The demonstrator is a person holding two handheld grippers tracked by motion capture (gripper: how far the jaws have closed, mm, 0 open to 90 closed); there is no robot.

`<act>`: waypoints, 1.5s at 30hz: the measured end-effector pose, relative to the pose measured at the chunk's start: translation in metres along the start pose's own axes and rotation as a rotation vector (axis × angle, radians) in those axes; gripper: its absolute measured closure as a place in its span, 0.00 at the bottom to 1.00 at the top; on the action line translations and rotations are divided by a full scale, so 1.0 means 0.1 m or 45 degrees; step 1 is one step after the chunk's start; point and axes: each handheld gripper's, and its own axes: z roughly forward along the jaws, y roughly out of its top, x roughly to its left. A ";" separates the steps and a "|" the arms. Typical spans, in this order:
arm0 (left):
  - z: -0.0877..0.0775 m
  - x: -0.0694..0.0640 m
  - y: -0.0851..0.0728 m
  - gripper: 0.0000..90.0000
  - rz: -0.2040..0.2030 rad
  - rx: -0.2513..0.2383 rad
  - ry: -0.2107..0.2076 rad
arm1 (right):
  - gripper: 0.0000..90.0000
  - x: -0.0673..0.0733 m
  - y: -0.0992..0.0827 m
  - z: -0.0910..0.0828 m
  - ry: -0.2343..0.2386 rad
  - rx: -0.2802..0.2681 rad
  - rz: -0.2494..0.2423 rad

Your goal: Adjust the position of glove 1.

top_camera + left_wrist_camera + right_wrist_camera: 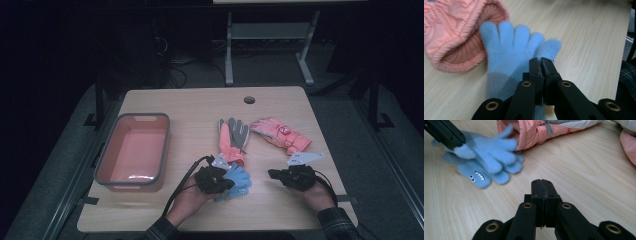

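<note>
Left gripper (541, 61) jaws fully closed, holding nothing, tips over the blue gloves (511, 47), which lie on the table (200, 105) against the cuff of a pink glove (451, 35). Right gripper (541, 182) jaws also closed, empty, above bare wood right of the blue gloves.

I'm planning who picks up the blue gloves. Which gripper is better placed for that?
Probably the left. The left gripper sits shut right over the blue gloves, while the right gripper, also shut, rests on bare table apart from them.
</note>
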 end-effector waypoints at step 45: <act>0.26 0.09 -0.07 0.50 0.204 0.083 0.093 | 0.15 -0.05 -0.09 0.21 -0.236 0.076 0.051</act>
